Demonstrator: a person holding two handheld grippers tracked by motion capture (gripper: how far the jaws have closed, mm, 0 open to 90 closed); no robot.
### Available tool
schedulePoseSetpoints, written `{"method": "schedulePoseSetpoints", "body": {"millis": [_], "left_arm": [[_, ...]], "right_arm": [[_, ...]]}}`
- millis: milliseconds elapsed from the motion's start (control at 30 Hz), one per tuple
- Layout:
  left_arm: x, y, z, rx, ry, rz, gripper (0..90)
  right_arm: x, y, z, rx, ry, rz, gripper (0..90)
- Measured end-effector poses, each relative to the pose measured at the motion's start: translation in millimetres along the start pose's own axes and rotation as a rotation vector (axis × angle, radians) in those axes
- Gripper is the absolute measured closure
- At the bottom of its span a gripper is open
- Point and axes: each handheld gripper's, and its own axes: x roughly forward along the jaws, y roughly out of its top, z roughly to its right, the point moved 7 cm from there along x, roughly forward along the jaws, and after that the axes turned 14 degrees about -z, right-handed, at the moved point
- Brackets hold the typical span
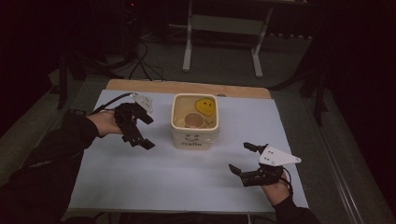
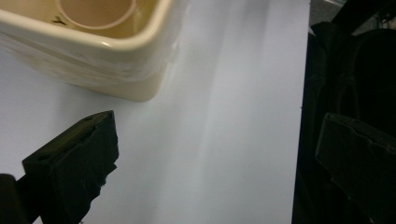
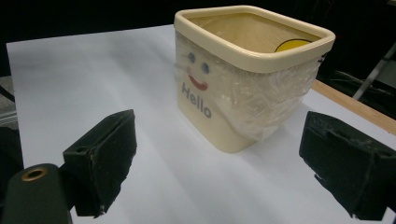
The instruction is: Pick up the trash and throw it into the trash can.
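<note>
The cream tub (image 1: pixel 194 138) is flanked by the left tongs (image 1: pixel 148 131) and right tongs (image 1: pixel 242 157), both held released, nothing grasped.

The left gripper (image 1: pixel 144 129) is held in the person's left hand (image 1: pixel 106 122), whose dark-sleeved forearm enters from the lower left; its black jaws stand wide apart, hold nothing, and angle down and toward the right. The right gripper (image 1: pixel 243 158) is held in the right hand (image 1: pixel 275 187), whose forearm rises from the bottom edge at the right; its jaws are likewise spread wide and empty, pointing left, with the grey three-cornered plate (image 1: pixel 278 157) on top.
</note>
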Motion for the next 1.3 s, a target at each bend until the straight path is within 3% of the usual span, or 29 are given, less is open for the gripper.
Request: {"method": "schedulePoseSetpoints", "body": {"millis": [667, 967, 1067, 1300], "left_arm": [[64.8, -40.4, 32.2, -0.089, -0.030, 0.102, 0.5], [88.4, -46.7, 45.0, -0.117, -0.043, 0.160, 0.5], [96.4, -47.2, 48.2, -0.118, -0.029, 0.158, 0.5], [110.8, -50.4, 52.0, -0.127, -0.054, 0.167, 0.5]], "right_arm": [[0.7, -0.3, 0.9, 0.004, -0.005, -0.001, 10.9], [1.3, -1.0, 1.1, 0.003, -0.005, -0.004, 10.9], [1.3, -1.1, 1.2, 0.005, -0.005, -0.006, 10.9], [1.4, -1.2, 1.2, -0.001, -0.008, -0.007, 10.9]]}}
